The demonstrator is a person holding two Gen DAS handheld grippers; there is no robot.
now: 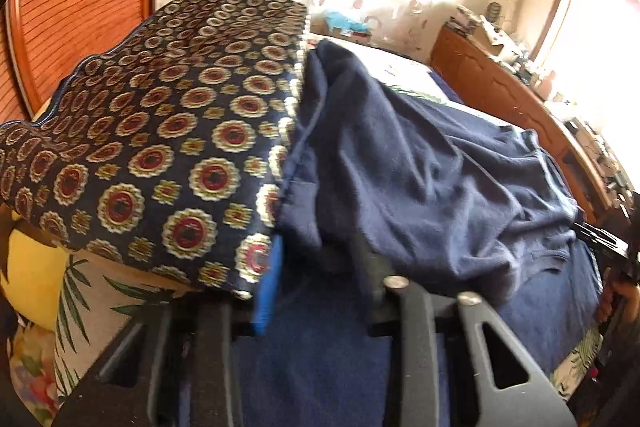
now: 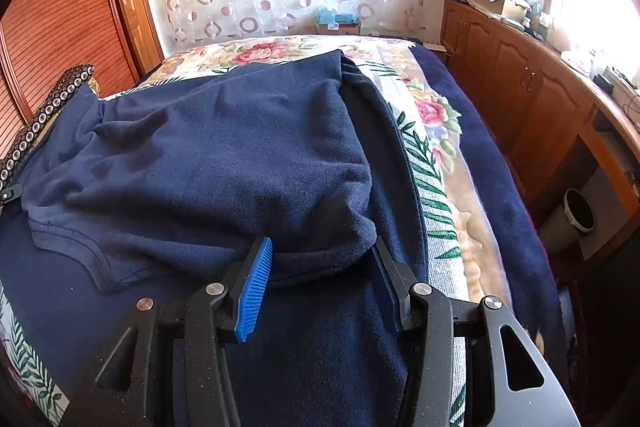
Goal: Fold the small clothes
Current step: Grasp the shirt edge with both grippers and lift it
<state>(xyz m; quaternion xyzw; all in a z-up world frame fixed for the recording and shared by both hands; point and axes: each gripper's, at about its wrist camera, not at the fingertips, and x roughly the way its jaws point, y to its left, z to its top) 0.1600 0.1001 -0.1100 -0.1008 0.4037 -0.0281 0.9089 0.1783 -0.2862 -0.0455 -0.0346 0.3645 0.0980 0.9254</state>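
Garment (image 2: 208, 163) | bunched between right hand-held gripper (image 2: 320, 267) fingers | on bed (image 2: 448, 187)

The navy garment (image 2: 224, 147) is soft, matt knit cloth; the patterned fabric (image 1: 160, 139) looks smooth and woven. The right claw (image 2: 320, 267) has ribbed blue pads (image 2: 256, 291), matt black plastic and metal rivets. The far cupboard (image 2: 520, 87) is glossy wood.

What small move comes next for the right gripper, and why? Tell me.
Probably close the right gripper on the navy garment: its fingers stand apart with a bunched fold lying between them, not pinched, while the left gripper is buried under the same cloth.
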